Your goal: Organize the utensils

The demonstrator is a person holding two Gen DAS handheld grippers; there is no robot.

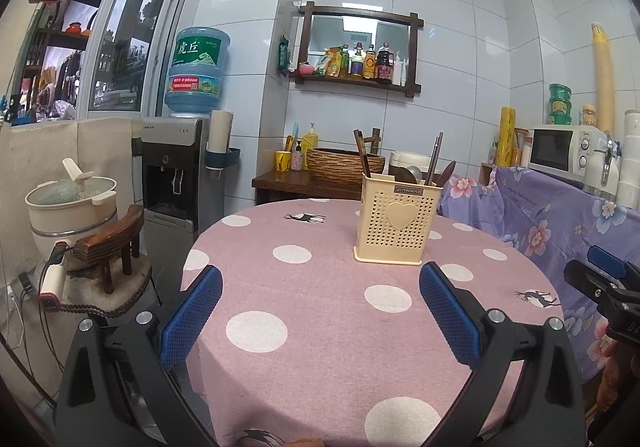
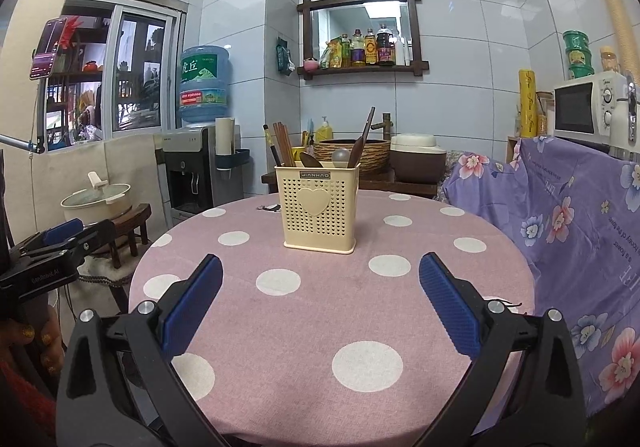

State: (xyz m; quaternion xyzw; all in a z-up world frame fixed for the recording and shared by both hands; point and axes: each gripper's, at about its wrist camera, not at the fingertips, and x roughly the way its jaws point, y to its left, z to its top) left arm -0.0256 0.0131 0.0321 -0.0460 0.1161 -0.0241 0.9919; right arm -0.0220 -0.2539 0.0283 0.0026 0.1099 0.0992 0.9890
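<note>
Right wrist view: right gripper (image 2: 320,279) is hanging with jaws spread, empty, nearside of utensil holder (image 2: 320,207).
Left gripper (image 1: 320,287): likewise gaping, empty.
Tablecloth (image 2: 304,327): lying bare between both.

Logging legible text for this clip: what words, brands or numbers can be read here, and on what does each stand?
"JIANHAO": plate on the cream utensil holder, upright in the right wrist view, upside down in the left.
"虎丘": label of the blue water jug.
"GenRobot.AI": body of the left gripper.
"a flower" and "honey of the bee": purple floral cloth, sideways, partly blurred.
Phone screen, bottle labels, jug's red band, microwave brand: too small or blurred to read.
</note>
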